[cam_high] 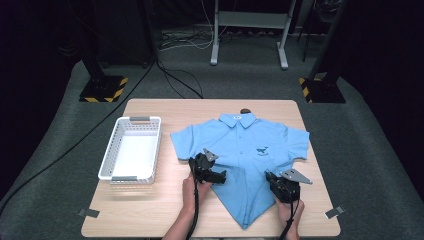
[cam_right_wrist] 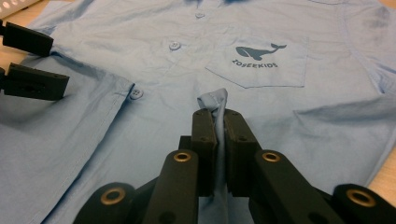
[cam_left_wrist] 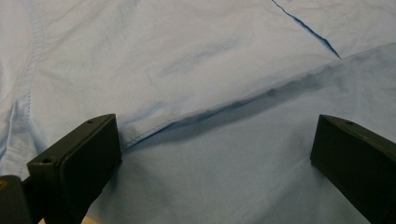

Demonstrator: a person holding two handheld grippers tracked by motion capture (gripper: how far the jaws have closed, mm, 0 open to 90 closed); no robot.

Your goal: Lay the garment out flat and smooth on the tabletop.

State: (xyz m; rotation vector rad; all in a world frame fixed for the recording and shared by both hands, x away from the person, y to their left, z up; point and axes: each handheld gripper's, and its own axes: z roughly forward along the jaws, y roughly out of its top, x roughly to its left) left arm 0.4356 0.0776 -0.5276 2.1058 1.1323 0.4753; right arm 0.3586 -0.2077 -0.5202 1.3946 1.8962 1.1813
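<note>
my right gripper (cam_right_wrist: 216, 126) pinches the hem of the light blue short-sleeved cotton shirt (cam_high: 250, 145); my left gripper (cam_left_wrist: 215, 154) gapes over it. folding has barely begun; the sleeves lie unfolded.

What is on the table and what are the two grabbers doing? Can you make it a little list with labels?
shirt: light blue shirt with a whale print, lying flat, lower part folded across
basket: white basket, left of the shirt, nothing in it
right gripper: jaws shut, pinching a fold of the shirt
left gripper: jaws wide apart over the shirt
table: wooden table
</note>
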